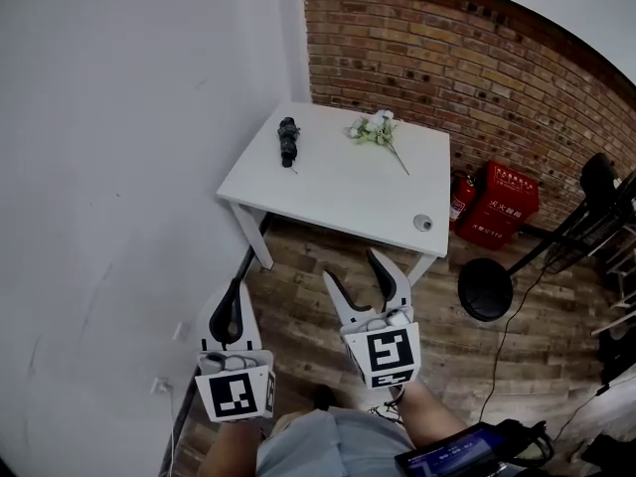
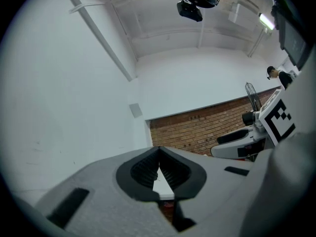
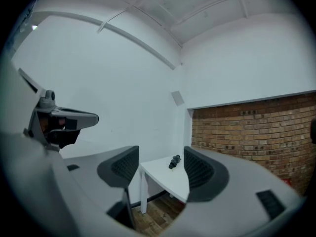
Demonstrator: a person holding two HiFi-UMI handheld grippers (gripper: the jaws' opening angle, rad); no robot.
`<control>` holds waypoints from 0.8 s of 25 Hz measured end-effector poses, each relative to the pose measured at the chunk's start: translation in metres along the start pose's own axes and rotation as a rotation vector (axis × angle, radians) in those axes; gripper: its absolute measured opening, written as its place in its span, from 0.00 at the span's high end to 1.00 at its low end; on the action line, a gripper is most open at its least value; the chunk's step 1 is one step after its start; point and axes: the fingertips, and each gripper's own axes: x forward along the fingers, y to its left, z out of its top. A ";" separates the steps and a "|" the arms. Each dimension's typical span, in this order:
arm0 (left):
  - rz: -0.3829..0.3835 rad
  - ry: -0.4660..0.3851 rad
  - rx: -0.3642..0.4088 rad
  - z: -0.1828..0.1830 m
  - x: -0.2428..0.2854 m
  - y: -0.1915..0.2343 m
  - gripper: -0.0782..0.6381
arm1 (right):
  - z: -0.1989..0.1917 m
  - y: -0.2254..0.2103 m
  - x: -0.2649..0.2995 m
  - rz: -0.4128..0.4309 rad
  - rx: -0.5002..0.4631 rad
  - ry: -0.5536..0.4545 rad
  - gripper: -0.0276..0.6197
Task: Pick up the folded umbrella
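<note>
Left white hand-held gripper (image 1: 236,286), down at six o'clock, has its jaws pressed together on nothing; right white gripper (image 1: 355,268) beside it stands spread and empty. Small black folded umbrella (image 1: 288,139) lies at twelve o'clock on the square white table (image 1: 338,192), well apart from both.

Two white hand-held grippers above pale clothing

Low in the head view, the left gripper (image 1: 235,284) and the right gripper (image 1: 350,264) have white moulded shells and black ribbed pads (image 3: 121,168). Each carries a white cube (image 1: 236,394) printed with black square markers. Pale grey-blue clothing (image 1: 328,447) fills the bottom edge.
</note>
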 end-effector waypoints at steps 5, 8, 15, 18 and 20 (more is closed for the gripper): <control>-0.013 -0.016 0.003 -0.007 0.024 0.022 0.88 | 0.005 0.003 0.032 -0.020 -0.011 -0.020 0.51; -0.021 -0.022 0.002 -0.012 0.034 0.029 0.88 | 0.006 0.006 0.045 -0.027 -0.013 -0.024 0.52; -0.028 -0.007 -0.003 -0.023 0.045 0.033 0.88 | 0.005 0.005 0.061 -0.031 -0.022 -0.030 0.52; -0.033 0.005 -0.006 -0.030 0.051 0.034 0.88 | 0.002 0.005 0.068 -0.030 -0.023 -0.024 0.52; -0.038 0.009 -0.006 -0.034 0.056 0.035 0.88 | 0.000 0.003 0.074 -0.035 -0.023 -0.021 0.53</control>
